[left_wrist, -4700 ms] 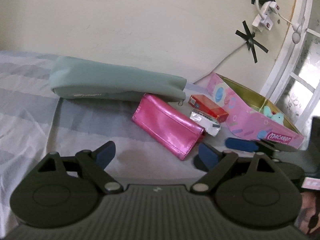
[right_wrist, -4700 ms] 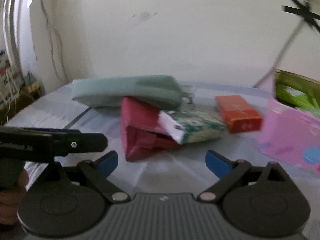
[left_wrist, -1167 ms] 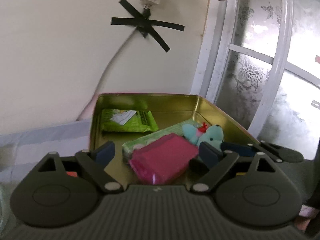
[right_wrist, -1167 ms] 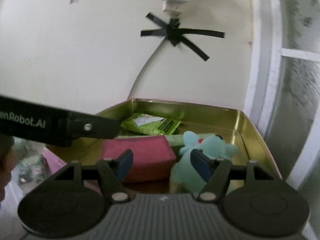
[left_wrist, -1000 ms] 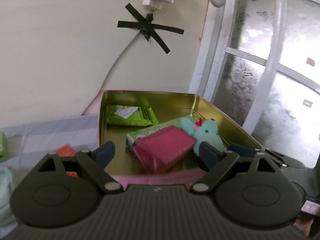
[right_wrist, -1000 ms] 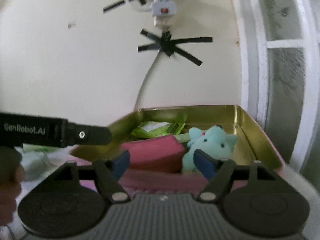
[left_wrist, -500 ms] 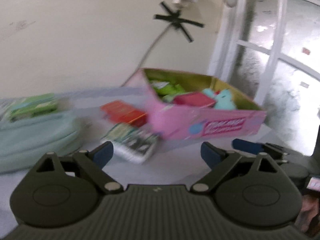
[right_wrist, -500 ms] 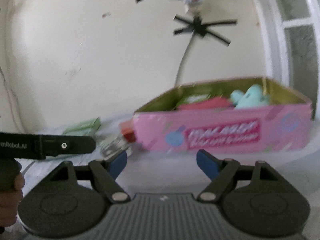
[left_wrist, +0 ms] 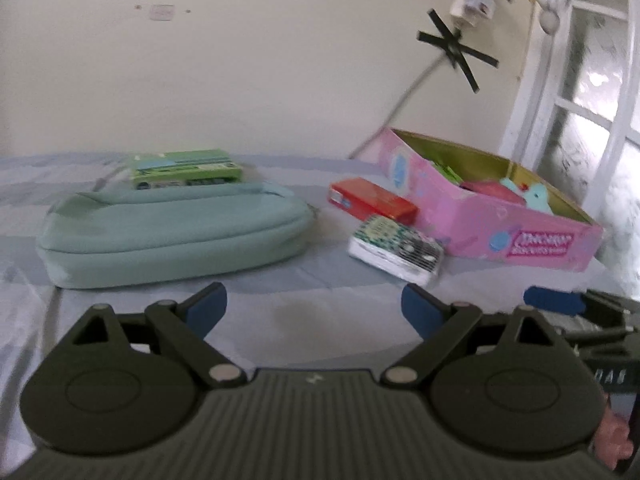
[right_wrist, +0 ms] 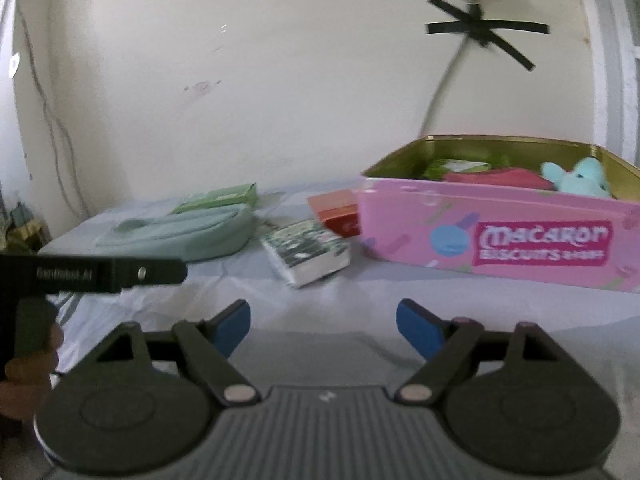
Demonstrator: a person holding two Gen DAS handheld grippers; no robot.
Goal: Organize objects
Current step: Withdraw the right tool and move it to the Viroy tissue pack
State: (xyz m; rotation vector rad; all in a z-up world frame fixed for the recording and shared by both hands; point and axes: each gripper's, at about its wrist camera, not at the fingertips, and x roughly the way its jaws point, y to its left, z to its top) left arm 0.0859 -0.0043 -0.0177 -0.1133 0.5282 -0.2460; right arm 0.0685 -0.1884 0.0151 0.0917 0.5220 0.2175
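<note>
Nearest, the left gripper point(left_wrist: 314, 308) stands wide with nothing between its blue pads point(left_wrist: 208, 307), only bare sheet point(left_wrist: 320, 280); the right gripper point(right_wrist: 323, 325) is empty too, its jaws opening over the bed, and the person's hand point(right_wrist: 24, 384) shows at the edge of that view under the other tool. A second ago both tools hung over the open tin point(right_wrist: 496, 236), looking down on the pink purse point(right_wrist: 496, 178) and plush point(right_wrist: 576, 178) lying in it; now they have drawn back and sunk toward the sheet, so the tin is seen from the side, and the purse, which lay out on the bed a few seconds earlier, rests inside beside the plush and a green packet point(right_wrist: 456, 167). That reads as one item stowed and the hands free for the next. Just past the pads, toward the middle of the bed, lies the patterned pack point(left_wrist: 394, 252), close to the tin's front corner; behind it the red box point(left_wrist: 370, 202) touches or nearly touches the tin's side, which of the two I cannot tell. Left of these the teal pouch point(left_wrist: 172, 236) lies flat, well apart from the tin, with a green box point(left_wrist: 186, 169) behind it near the wall edge of the bed. Four things look still unsorted, and the patterned pack seems the handiest next pick
</note>
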